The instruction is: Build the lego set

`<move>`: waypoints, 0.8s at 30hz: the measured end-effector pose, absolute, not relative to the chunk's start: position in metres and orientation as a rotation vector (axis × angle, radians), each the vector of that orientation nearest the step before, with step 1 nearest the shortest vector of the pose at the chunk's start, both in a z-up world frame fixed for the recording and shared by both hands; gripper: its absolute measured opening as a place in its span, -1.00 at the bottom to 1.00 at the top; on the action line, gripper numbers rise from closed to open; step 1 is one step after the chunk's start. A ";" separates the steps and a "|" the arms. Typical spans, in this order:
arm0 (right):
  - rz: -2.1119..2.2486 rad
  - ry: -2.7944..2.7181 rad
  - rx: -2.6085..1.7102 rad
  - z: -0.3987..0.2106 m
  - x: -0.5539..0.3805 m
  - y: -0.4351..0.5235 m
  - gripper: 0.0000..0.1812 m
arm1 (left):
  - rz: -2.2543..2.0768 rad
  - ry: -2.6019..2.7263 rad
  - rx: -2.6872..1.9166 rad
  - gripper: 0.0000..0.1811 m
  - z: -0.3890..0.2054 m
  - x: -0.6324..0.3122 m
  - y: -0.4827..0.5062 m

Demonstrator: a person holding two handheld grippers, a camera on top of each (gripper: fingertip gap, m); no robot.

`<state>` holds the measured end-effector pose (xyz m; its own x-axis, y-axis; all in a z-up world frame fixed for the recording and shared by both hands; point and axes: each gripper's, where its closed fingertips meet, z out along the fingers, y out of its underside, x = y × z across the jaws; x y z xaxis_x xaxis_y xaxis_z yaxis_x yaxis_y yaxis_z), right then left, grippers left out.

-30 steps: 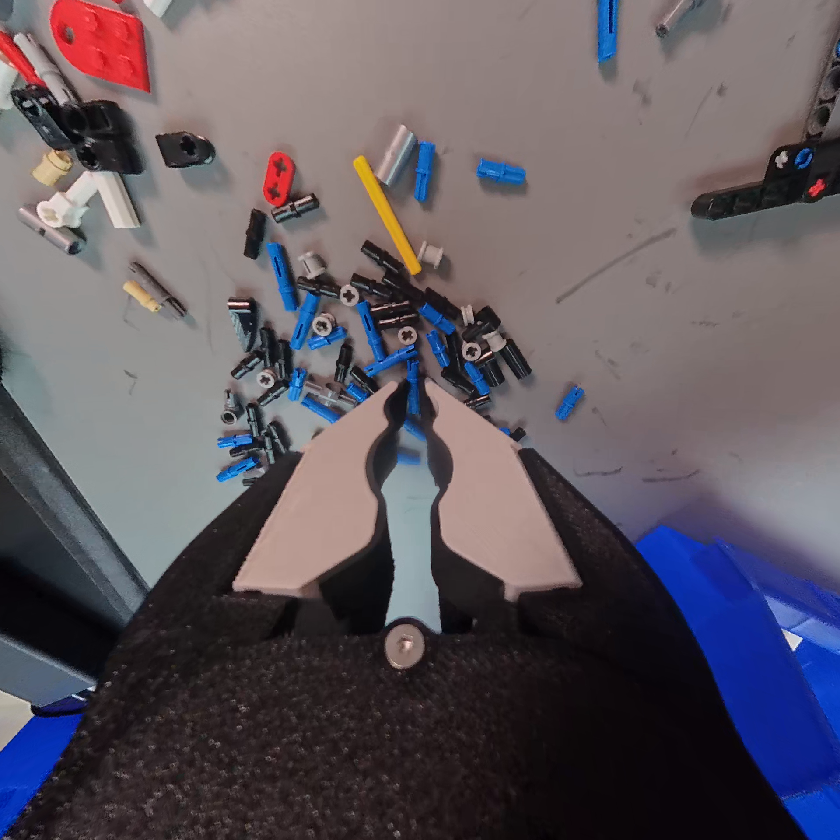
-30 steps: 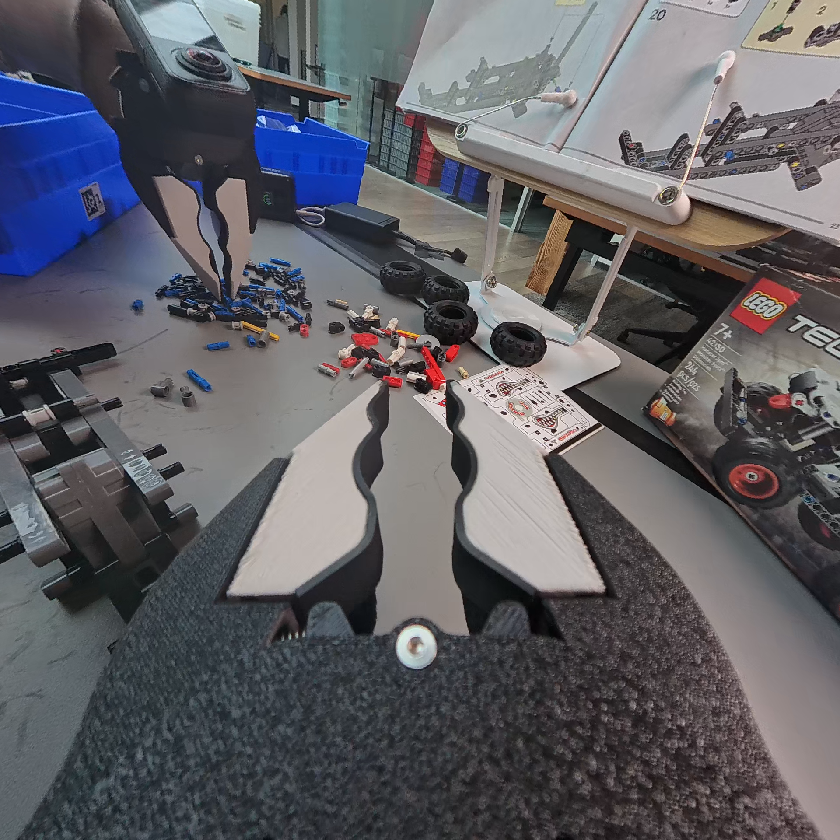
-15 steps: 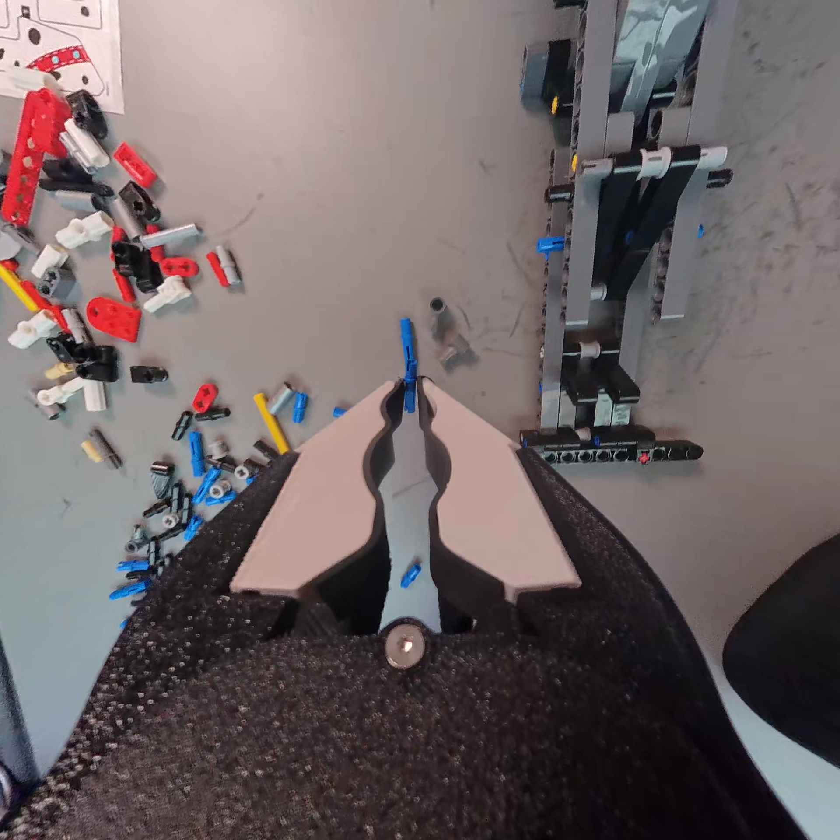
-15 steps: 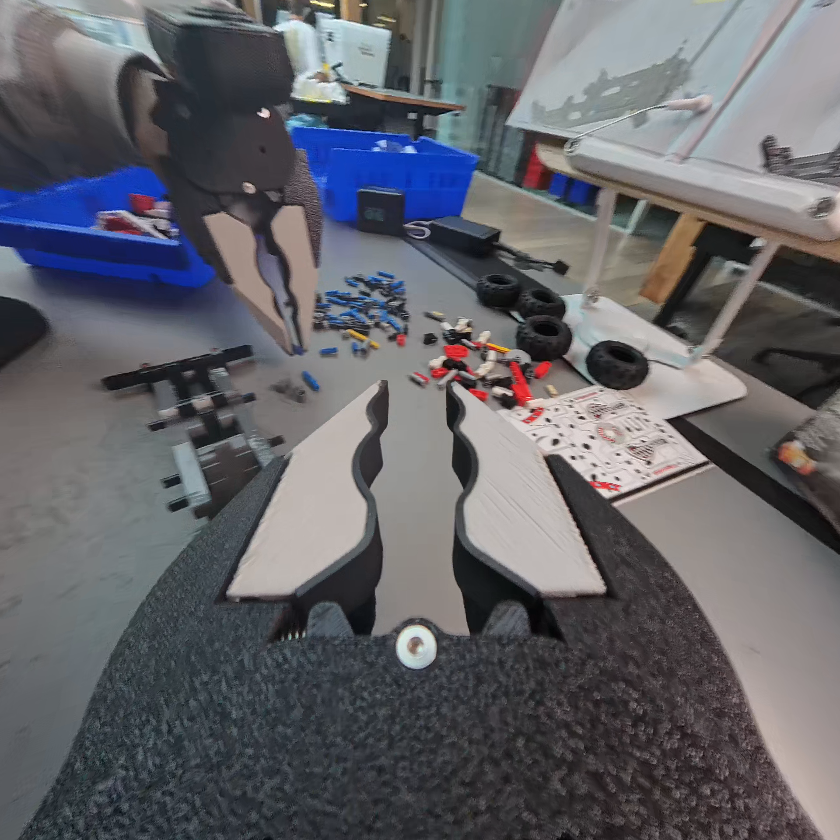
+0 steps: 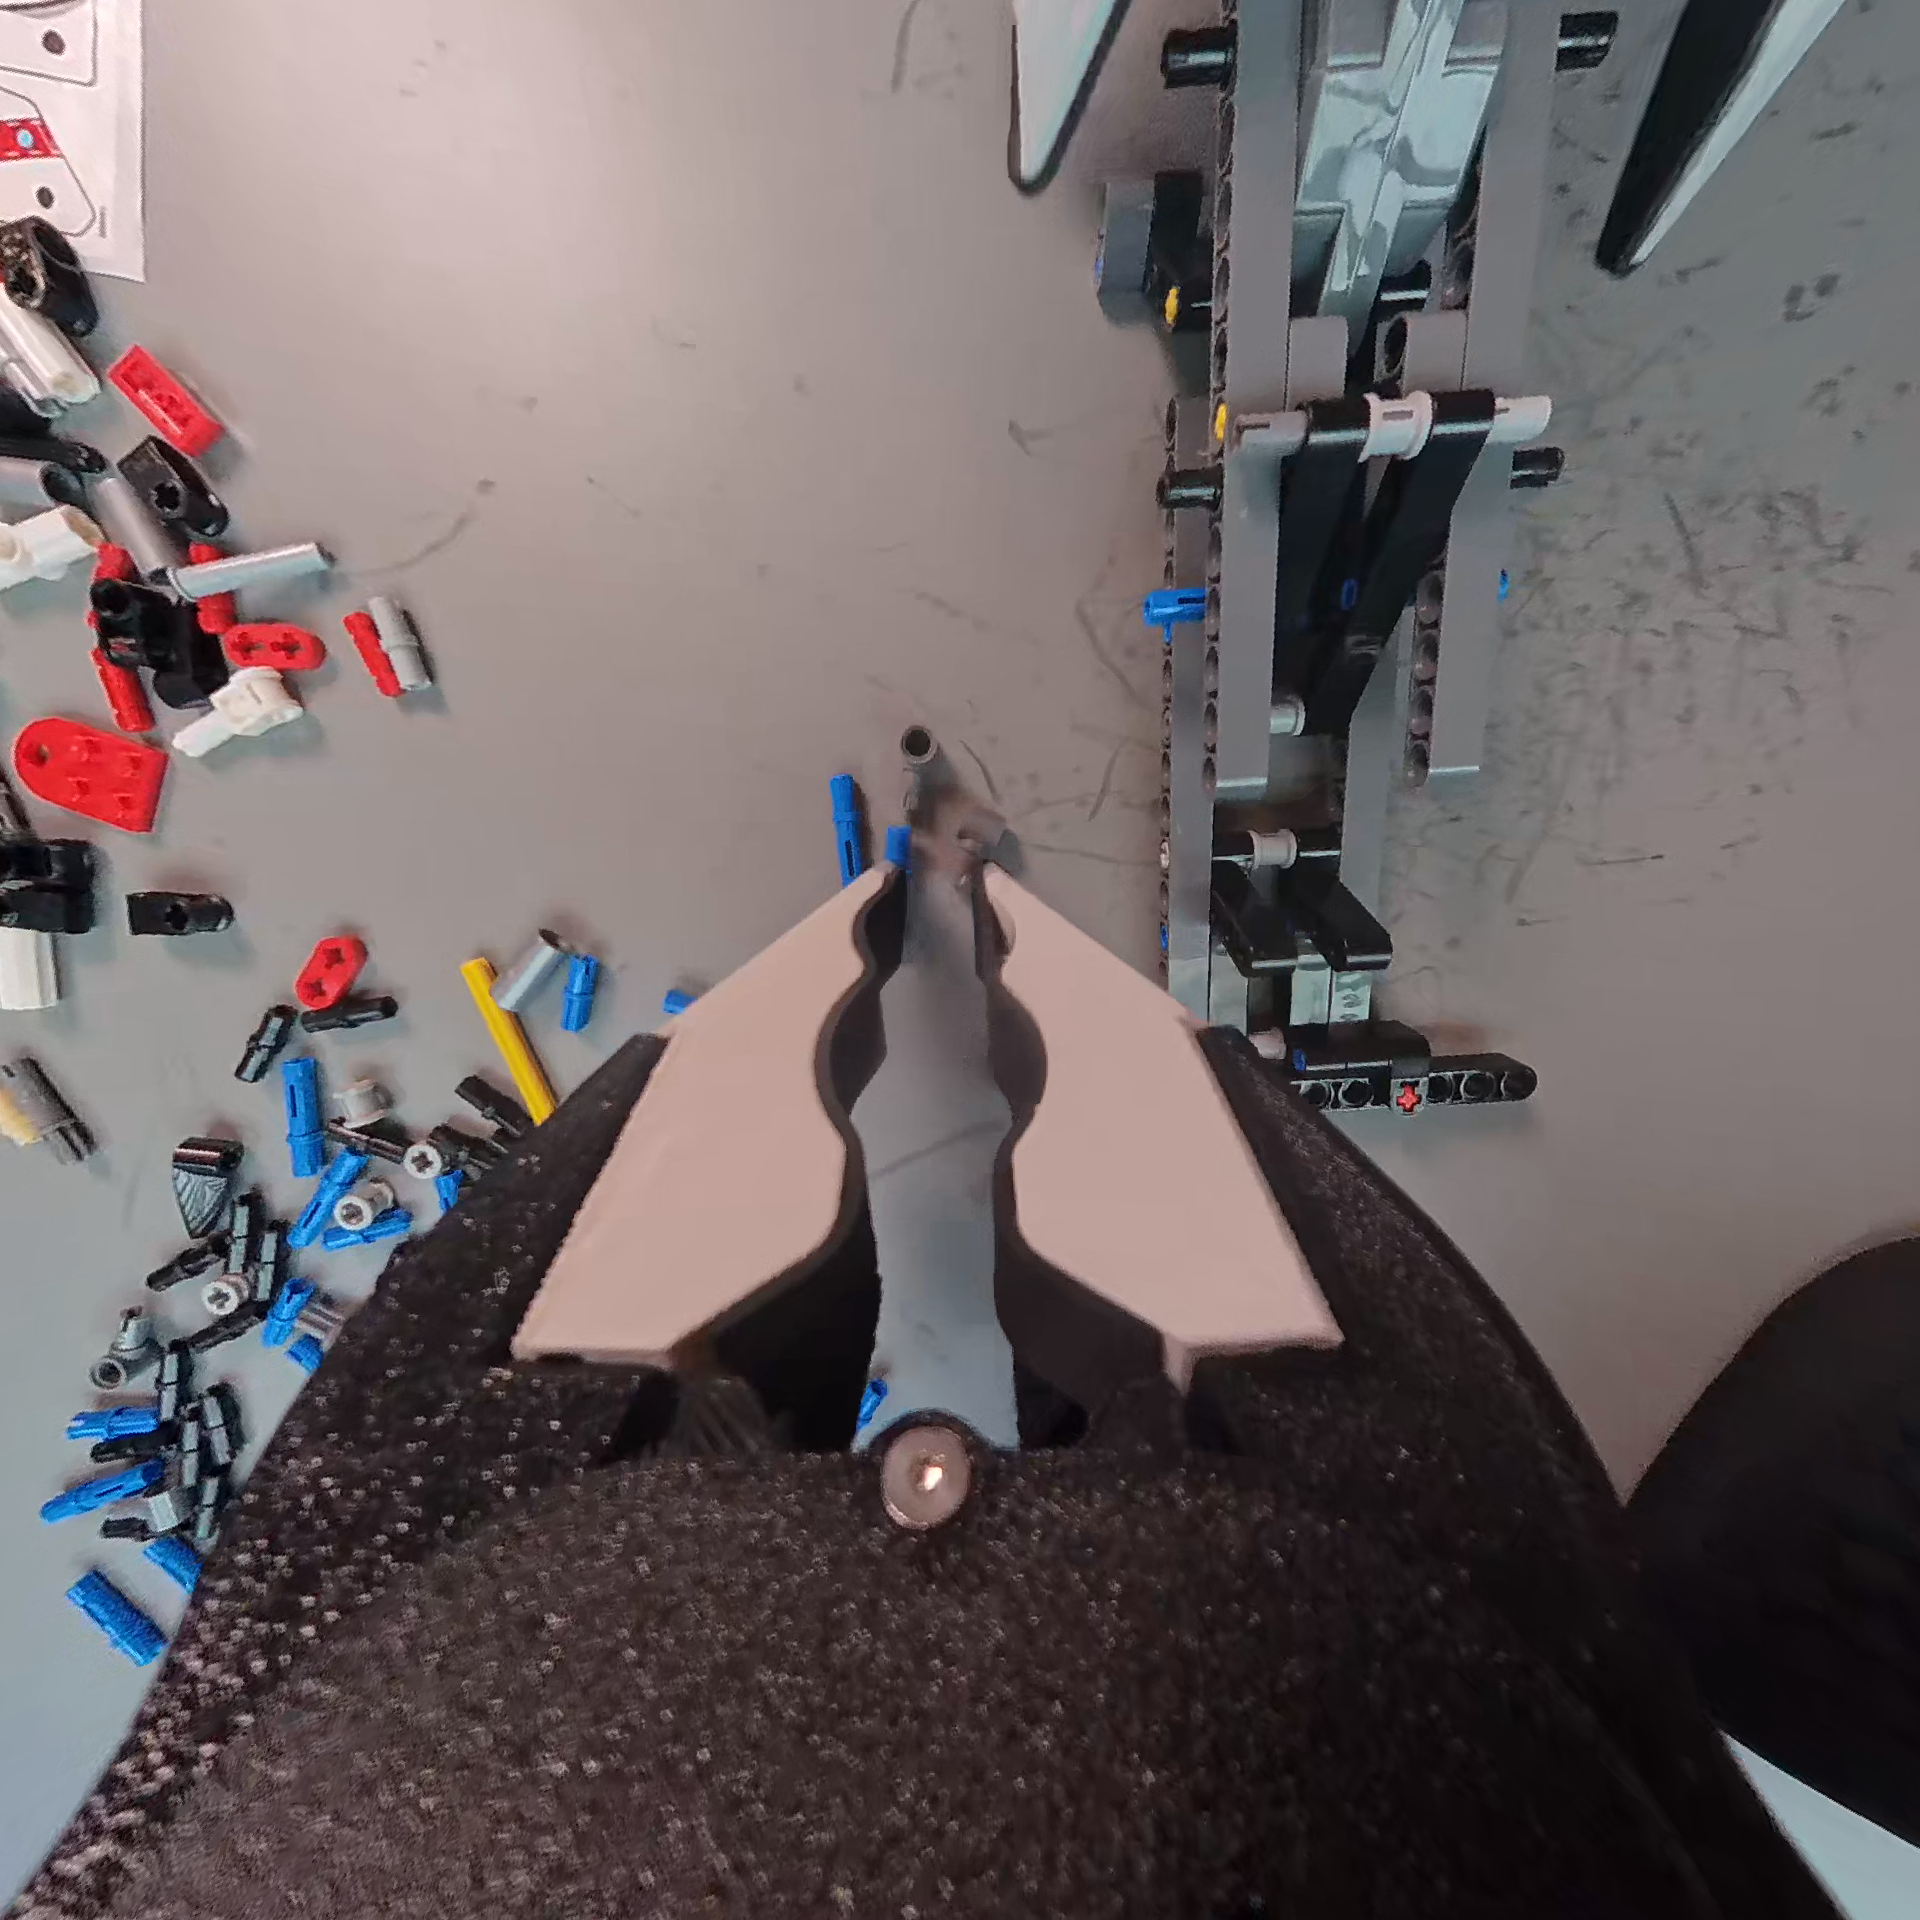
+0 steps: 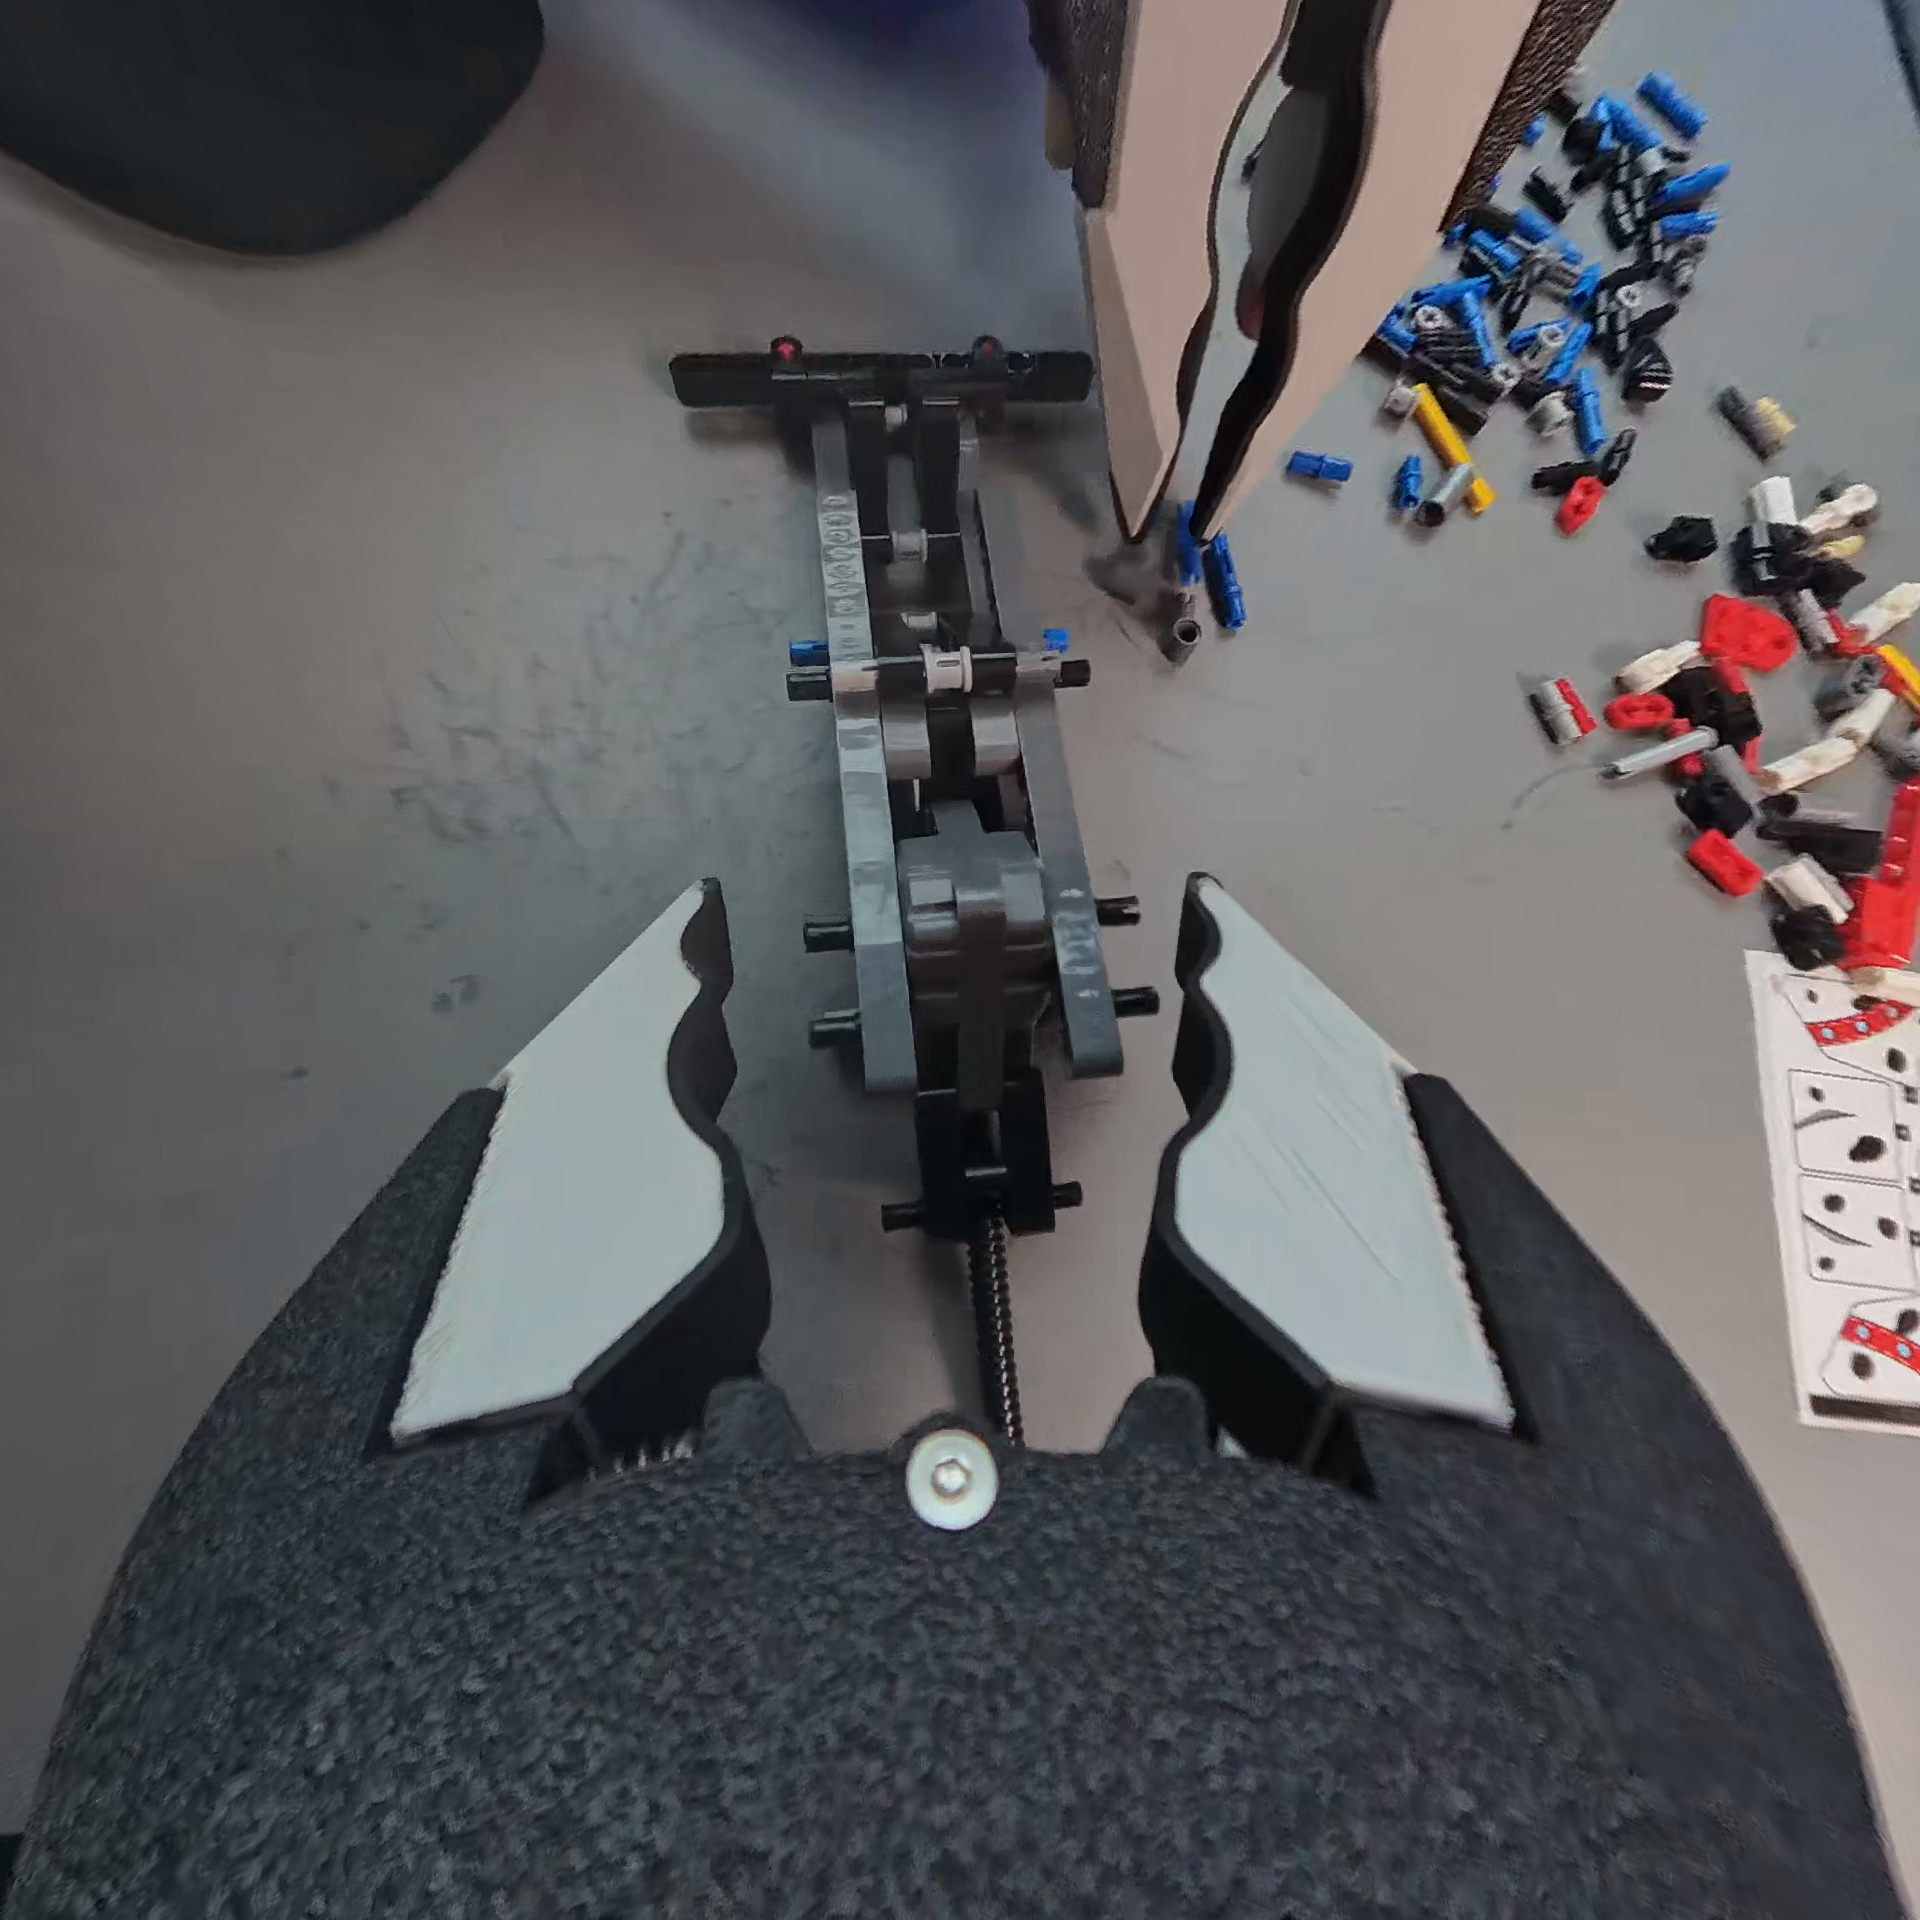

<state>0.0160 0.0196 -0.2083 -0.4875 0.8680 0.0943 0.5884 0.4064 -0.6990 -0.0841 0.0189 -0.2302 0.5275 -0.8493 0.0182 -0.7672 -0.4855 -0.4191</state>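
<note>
Half a second on, my left tongs [image 5: 940, 883] have dropped from mid-air to the desk [image 5: 675, 364], and the blue pin [image 5: 847, 826] once pinched at their tips now lies loose just left of them. Their jaws stand slightly apart; I judge them empty, though blur at the tips leaves me unsure. A second blue pin [image 5: 898, 847] and small grey connectors [image 5: 925, 764] crowd that spot, hard to separate.

Loose pins like these look light, stiff and slippery, best taken across the shaft, I judge.

At frame centre in the right wrist view, the chassis [image 6: 935, 727] lies flat between my right tongs [image 6: 951, 914], spread wide and touching nothing. I judge it rigid but liable to pop apart; the grey side beams seem the safest hold. Its near end, with a black threaded rod [image 6: 995, 1340], runs under the tongs' body.
</note>
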 end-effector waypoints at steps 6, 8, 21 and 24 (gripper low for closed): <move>0.760 -2.319 -1.201 -0.217 0.021 0.015 -0.29 | -0.315 1.302 -2.360 -0.60 -0.228 -0.082 0.019; 0.768 -2.340 -1.200 -0.217 0.034 0.011 -0.29 | -0.296 1.306 -2.350 -0.50 -0.231 -0.082 0.022; 0.689 -2.029 -1.524 -0.202 0.143 0.103 -0.30 | -0.327 1.351 -2.374 -0.63 -0.238 -0.081 0.020; 0.698 -1.999 -1.535 -0.204 0.131 0.131 -0.30 | -0.323 1.335 -2.382 -0.74 -0.238 -0.079 0.016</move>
<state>0.1306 0.1311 -0.2041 -0.2221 0.9707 0.0921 0.7024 0.2248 -0.6754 -0.0785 0.0161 -0.2379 0.5200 -0.8541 0.0100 -0.7643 -0.4705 -0.4409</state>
